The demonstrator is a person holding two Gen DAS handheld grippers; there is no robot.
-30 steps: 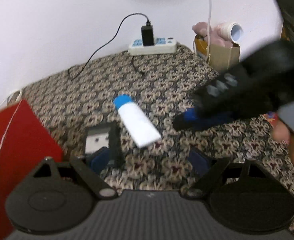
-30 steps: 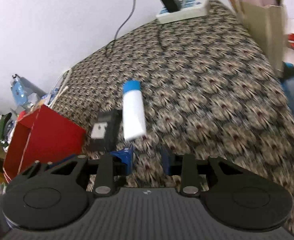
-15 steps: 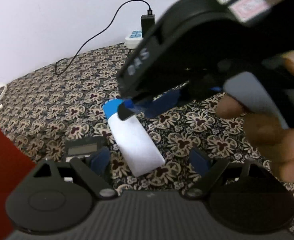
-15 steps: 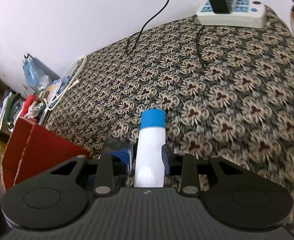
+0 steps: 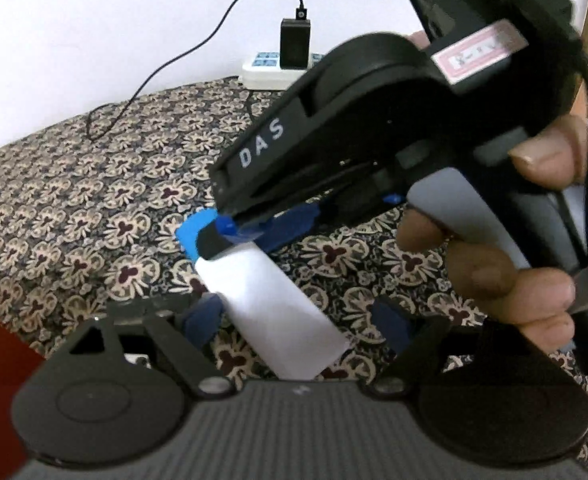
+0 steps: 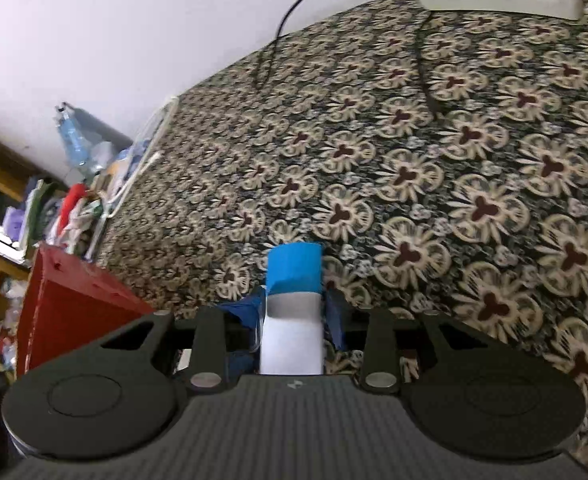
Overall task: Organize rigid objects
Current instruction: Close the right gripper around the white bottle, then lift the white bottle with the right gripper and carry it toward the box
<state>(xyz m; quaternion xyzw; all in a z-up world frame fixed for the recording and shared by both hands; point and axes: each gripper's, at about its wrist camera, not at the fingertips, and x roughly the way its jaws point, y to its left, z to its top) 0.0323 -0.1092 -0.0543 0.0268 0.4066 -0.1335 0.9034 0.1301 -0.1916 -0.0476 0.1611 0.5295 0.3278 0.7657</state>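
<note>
Right gripper point(image 6: 292, 316): fingers point(image 6: 336, 314) stand narrow on either side of the white tube point(image 6: 292, 340), at the neck just below its blue cap point(image 6: 294, 268). Blue pads sit against both sides of the tube; reads as a grasp on it.

Left wrist view confirms: right gripper's tips come down across the tube at the cap end, a hand point(image 5: 506, 264) wrapped round its handle.

Left gripper point(image 5: 294, 320): fingers point(image 5: 202, 320) spread wide, grasping nothing. Jaws have just been closing slightly. The tube's flat end lies between them; the left pad stands just beside it, the right pad apart from it.

Tube lies flat on the floral-cloth desk point(image 6: 474, 184), near the middle, cap pointing toward the far edge.

A dark flat object point(image 5: 150, 308), mostly hidden behind the left gripper's left finger, lies just beside the tube. Type unclear.

Red box point(image 6: 70, 304) at the desk's left edge.

White power strip point(image 5: 266, 68) with a black adapter point(image 5: 294, 42) plugged in, at the far edge against the wall.
</note>
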